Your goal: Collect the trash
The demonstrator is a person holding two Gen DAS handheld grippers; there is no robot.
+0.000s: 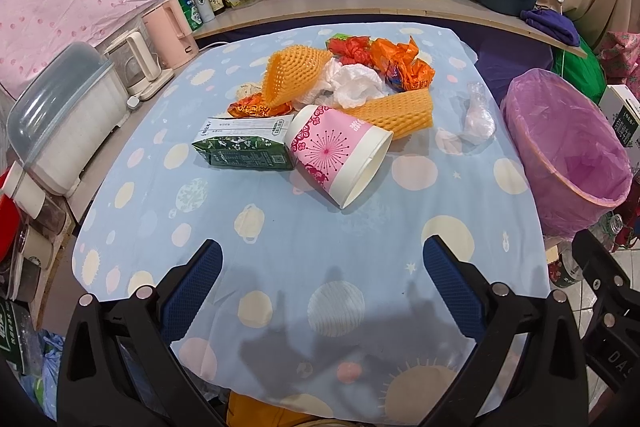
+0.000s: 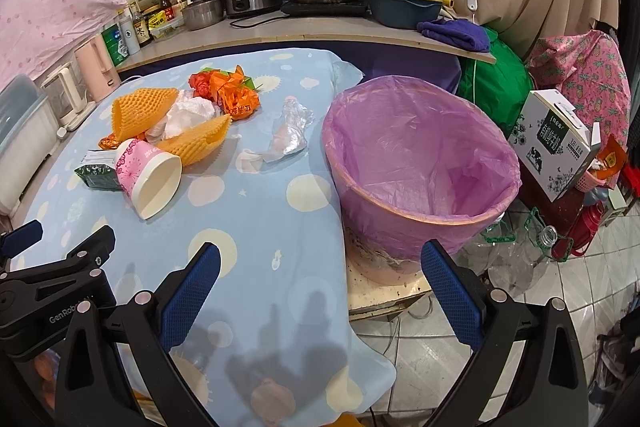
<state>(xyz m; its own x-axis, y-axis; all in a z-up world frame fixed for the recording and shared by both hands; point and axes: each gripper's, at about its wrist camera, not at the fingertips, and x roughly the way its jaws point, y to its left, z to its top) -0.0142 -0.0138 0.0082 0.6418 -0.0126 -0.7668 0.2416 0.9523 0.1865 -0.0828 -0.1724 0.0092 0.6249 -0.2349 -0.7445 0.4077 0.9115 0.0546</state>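
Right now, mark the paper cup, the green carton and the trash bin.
paper cup [image 1: 340, 151], left wrist view, pink printed side wall
green carton [image 1: 244, 155], left wrist view, front face
trash bin [image 2: 404, 227], right wrist view, outer wall

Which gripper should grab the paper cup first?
Left, probably. The left gripper is open and faces the tipped paper cup almost straight ahead. The right gripper, also open, points toward the lined trash bin, cup off to its left.

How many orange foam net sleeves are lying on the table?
2. One orange foam net sleeve stands curled at the back left of the pile; the other lies flat behind the pink paper cup. More may be hidden under the wrappers.
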